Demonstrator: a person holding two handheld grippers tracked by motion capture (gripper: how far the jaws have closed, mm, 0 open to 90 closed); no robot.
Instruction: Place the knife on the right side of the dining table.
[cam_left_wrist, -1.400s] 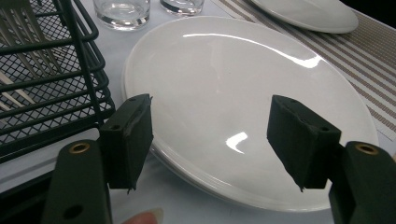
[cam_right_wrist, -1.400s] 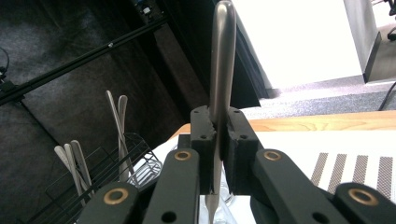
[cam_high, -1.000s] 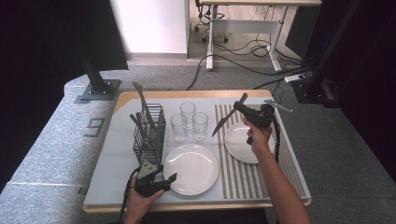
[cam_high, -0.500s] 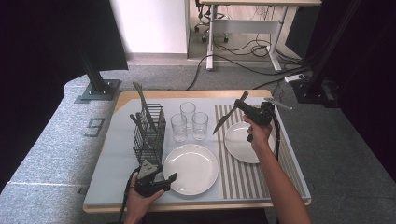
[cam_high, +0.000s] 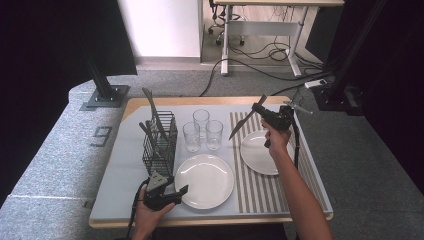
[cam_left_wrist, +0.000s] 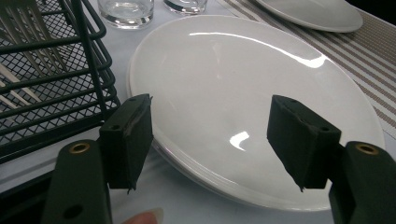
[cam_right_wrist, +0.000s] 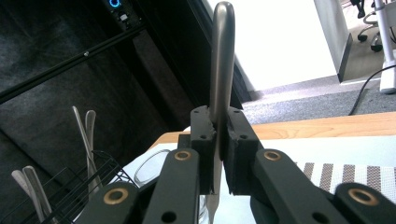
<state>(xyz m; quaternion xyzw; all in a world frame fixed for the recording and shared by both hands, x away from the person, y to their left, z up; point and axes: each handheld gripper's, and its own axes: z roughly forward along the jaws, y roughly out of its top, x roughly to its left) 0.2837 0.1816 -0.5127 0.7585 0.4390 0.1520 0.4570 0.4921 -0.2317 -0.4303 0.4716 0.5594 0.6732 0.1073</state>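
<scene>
A metal knife (cam_high: 244, 121) hangs in the air above the striped mat, my right gripper (cam_high: 259, 109) shut on it; its blade slants down to the left. In the right gripper view the knife's handle (cam_right_wrist: 221, 56) stands up between the closed pads of the right gripper (cam_right_wrist: 218, 135). My left gripper (cam_high: 176, 190) rests open near the table's front edge, beside a white plate (cam_high: 206, 180). From the left gripper view that plate (cam_left_wrist: 243, 98) lies just beyond the open left gripper (cam_left_wrist: 210, 140), nothing between the pads.
A black wire cutlery basket (cam_high: 160, 142) with several utensils stands left of three glasses (cam_high: 202, 131). A second white plate (cam_high: 262, 152) lies on the striped mat (cam_high: 270, 187) at the right. The basket (cam_left_wrist: 51, 79) is close on the left gripper's left.
The right gripper with the knife has drifted slightly. The left gripper has stayed put.
</scene>
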